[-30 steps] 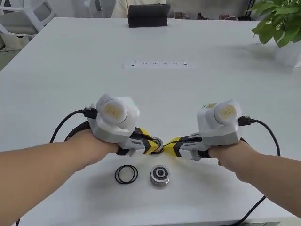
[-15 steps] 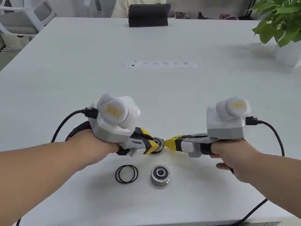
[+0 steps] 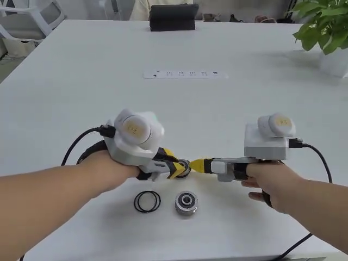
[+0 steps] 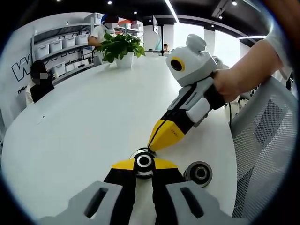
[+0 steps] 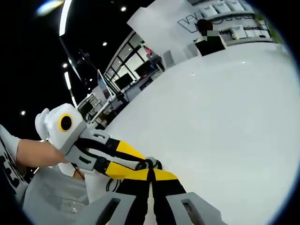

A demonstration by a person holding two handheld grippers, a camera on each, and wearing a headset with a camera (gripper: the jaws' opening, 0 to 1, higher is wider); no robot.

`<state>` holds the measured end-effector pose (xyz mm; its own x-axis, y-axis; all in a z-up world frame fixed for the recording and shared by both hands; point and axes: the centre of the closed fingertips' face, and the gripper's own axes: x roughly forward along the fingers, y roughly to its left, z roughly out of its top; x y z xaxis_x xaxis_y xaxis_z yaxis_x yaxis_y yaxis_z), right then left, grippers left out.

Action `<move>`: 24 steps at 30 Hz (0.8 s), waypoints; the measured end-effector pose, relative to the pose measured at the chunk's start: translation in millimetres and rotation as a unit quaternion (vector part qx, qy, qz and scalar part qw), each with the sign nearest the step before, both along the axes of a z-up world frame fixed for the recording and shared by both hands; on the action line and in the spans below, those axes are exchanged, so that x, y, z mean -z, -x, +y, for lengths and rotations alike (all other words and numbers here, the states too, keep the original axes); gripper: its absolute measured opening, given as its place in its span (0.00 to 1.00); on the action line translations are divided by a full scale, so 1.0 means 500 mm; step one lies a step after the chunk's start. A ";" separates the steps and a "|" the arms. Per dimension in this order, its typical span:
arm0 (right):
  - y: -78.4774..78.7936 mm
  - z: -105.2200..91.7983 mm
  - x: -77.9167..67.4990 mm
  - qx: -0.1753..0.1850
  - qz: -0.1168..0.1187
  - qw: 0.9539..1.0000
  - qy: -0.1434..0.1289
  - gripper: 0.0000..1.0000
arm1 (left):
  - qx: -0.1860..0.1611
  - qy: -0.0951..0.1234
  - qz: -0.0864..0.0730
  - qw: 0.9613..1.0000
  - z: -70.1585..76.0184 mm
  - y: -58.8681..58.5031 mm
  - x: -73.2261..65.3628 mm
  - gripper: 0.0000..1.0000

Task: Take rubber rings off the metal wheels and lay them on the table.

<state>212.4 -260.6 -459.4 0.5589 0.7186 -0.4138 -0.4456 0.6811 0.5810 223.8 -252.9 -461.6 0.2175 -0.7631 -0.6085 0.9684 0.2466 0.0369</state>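
2 thin black rubber rings point(image 3: 147, 202) already lay flat on the white table point(image 3: 228, 114), just beside a bare round metal wheel with a dark hub point(image 3: 186, 202) resting near the front edge. Up above them, the left gripper point(image 3: 176, 167) pinched a 2nd small metal wheel point(image 3: 183, 166) between its yellow-and-black jaws, holding it clear of the tabletop. And there was the change: over the last second the right gripper point(image 3: 200, 164) had rolled over, so its white body now stood upright, and the hand had slid off to the right. Its yellow tip stayed right at the wheel's rim, though; the left gripper view showed tip and wheel touching. Those right jaws were pressed together, but whether a strand of rubber sat caught between them was too small to tell. That twist-and-pull looked like a peeling stroke, so my read was that another ring was being worked off the held wheel. The task seemed well under way, with this wheel not yet finished.
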 end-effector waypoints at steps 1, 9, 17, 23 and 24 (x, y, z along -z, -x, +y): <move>0.001 0.001 -0.001 -0.001 0.000 1.000 -0.001 0.00 | 0.000 0.000 0.000 1.000 0.000 0.000 0.000 0.07; 0.002 0.014 -0.007 -0.012 -0.003 1.000 -0.003 0.00 | 0.000 -0.001 0.000 1.000 0.000 0.000 0.000 0.07; -0.001 0.019 -0.008 -0.027 -0.012 1.000 -0.001 0.00 | 0.004 -0.002 -0.001 1.000 0.000 0.000 0.001 0.07; -0.004 0.017 -0.007 -0.030 -0.013 0.999 -0.002 0.00 | 0.005 -0.002 -0.001 1.000 -0.001 0.001 0.001 0.07; -0.004 0.017 -0.007 -0.030 -0.014 0.999 -0.002 0.00 | 0.005 -0.002 -0.001 1.000 -0.001 0.001 0.001 0.07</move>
